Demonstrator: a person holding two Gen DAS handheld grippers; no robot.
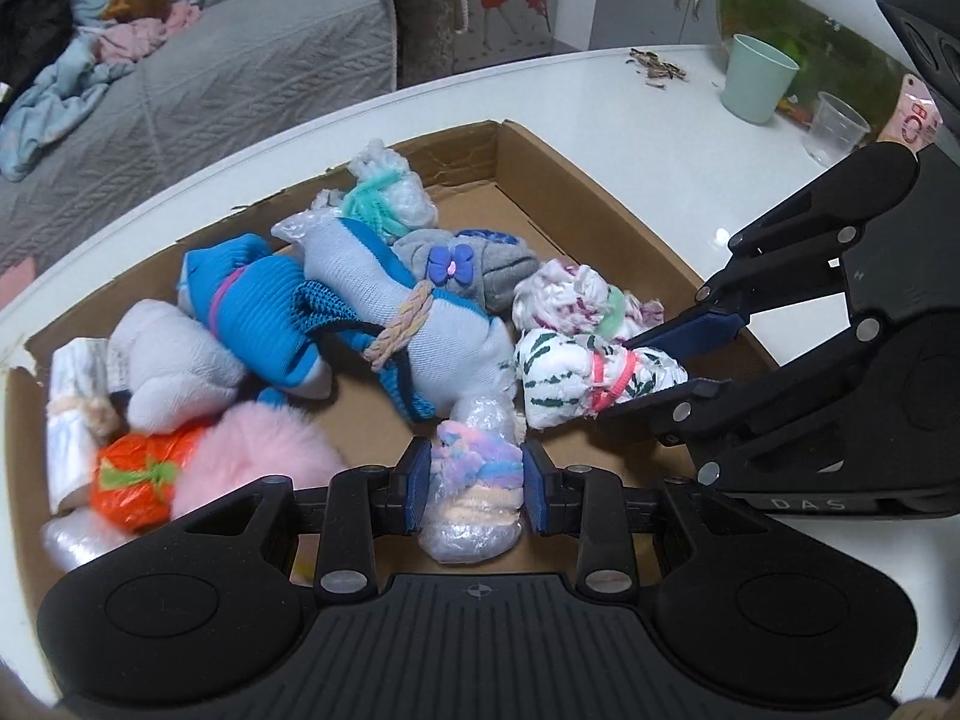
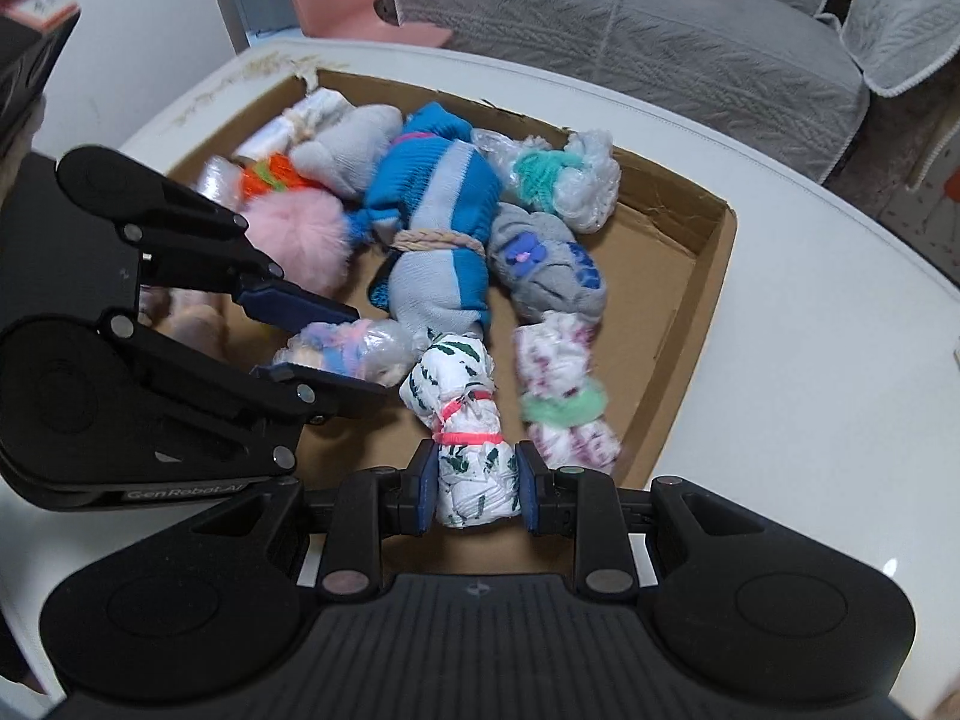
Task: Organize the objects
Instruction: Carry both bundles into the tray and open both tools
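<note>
A shallow cardboard box (image 1: 612, 192) (image 2: 708, 276) on a white table holds several tied bundles of socks and bags. My left gripper (image 1: 477, 483) is shut on a clear-plastic bundle with pastel bands (image 1: 474, 480), at the box's near side; it also shows in the right wrist view (image 2: 351, 348). My right gripper (image 2: 477, 495) is shut on a white bundle with green marks and a pink band (image 2: 471, 420), seen from the left wrist too (image 1: 588, 372). A blue and grey sock roll (image 1: 414, 318) (image 2: 438, 240) lies mid-box.
A pink furry ball (image 1: 258, 456), an orange bundle (image 1: 141, 480) and a grey sock with purple bow (image 1: 468, 264) lie in the box. A green cup (image 1: 759, 78), a clear cup (image 1: 837, 129) and a fish tank (image 1: 798, 6) stand on the table. A grey sofa (image 2: 660, 30) is behind.
</note>
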